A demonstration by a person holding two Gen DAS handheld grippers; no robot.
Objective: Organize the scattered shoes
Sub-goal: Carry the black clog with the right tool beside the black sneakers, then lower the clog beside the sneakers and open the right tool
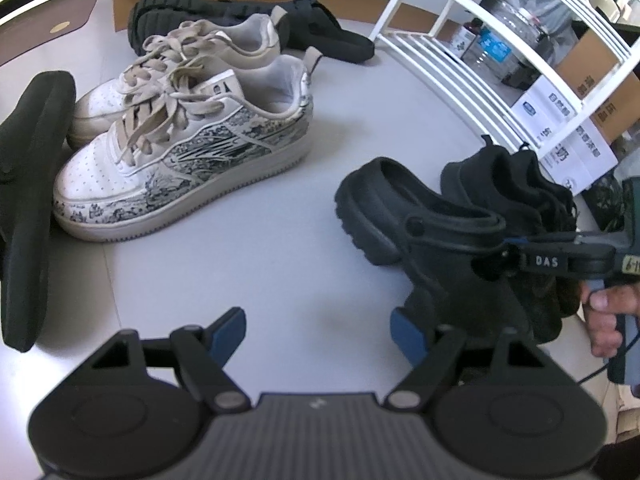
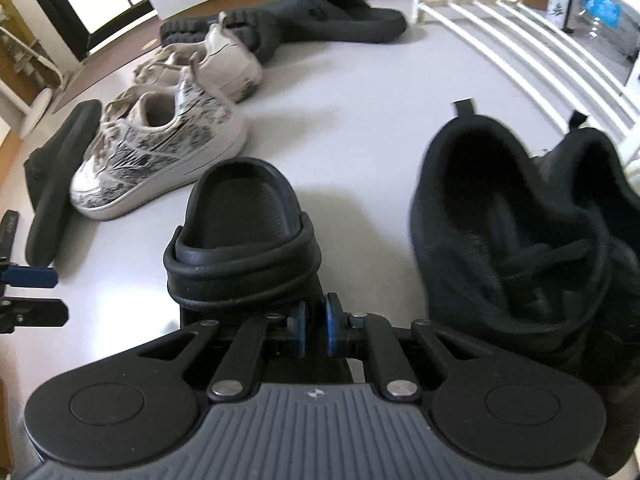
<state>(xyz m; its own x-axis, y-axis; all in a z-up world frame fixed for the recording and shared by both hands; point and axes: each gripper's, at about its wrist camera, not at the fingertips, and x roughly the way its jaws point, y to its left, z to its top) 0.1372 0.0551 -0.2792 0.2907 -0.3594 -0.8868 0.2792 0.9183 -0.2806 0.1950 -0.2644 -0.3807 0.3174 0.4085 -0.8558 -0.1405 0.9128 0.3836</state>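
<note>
We hold the right gripper (image 2: 316, 330) with its blue pads drawn almost together, pinching the upper edge of a black clog (image 2: 244, 232). Seen from the left wrist, that same gripper (image 1: 510, 258) reaches in from the right side and bites the clog (image 1: 404, 220) near its strap rivet, with fingers of our right hand (image 1: 604, 312) curled on the handle behind it. We take this clog as our landmark.

Our left gripper (image 1: 316, 330) hangs over bare floor just in front of the clog, its jaws spread wide with nothing between them.

Just beside the clog, on the side toward the white rack (image 1: 480, 64), sits a pair of black sneakers (image 2: 520, 240), close together with their openings facing us. The rack's lower shelf stands behind them, and cardboard boxes (image 1: 592, 60) show beyond its bars.

Across an open stretch of floor (image 1: 280, 240) from the clog stand two white patterned sneakers (image 1: 180, 164) side by side, laces loose. A black slide (image 1: 28, 200) lies on its edge just past them, farther from the clog. Behind the white pair, near the wall, another black clog (image 1: 188, 16) lies tipped on its side, touching a second black slide (image 1: 328, 36).
</note>
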